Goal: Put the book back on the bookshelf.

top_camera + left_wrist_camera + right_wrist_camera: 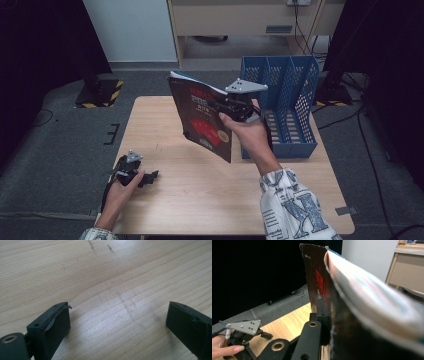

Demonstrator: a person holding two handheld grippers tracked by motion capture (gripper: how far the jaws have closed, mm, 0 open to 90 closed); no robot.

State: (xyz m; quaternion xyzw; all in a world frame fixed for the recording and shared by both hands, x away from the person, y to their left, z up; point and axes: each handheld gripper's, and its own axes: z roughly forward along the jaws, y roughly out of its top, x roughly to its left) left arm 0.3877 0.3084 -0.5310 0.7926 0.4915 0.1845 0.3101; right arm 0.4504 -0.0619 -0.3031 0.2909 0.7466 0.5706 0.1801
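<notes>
Black-covered book (202, 117) with red print hangs tilted above the wooden table (200, 200), just left of the blue file rack (285, 107), pinched by the right gripper (227, 105); left gripper (150, 176) rests on that table, jaws spread, holding nothing.

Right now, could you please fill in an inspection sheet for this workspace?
Surface: wooden table, faint scuff marks.
Job's things: dark book with red cover print, held upright off the table; blue file rack at the table's right edge, compartments look empty.
Clutter: nothing seen.
Grippers: right gripper shut on the book; left gripper resting on the table, jaws open, nothing between them.
Cables: black cables across the floor at right.
Surroundings: grey carpet, wooden cabinet behind, dark curtains.
</notes>
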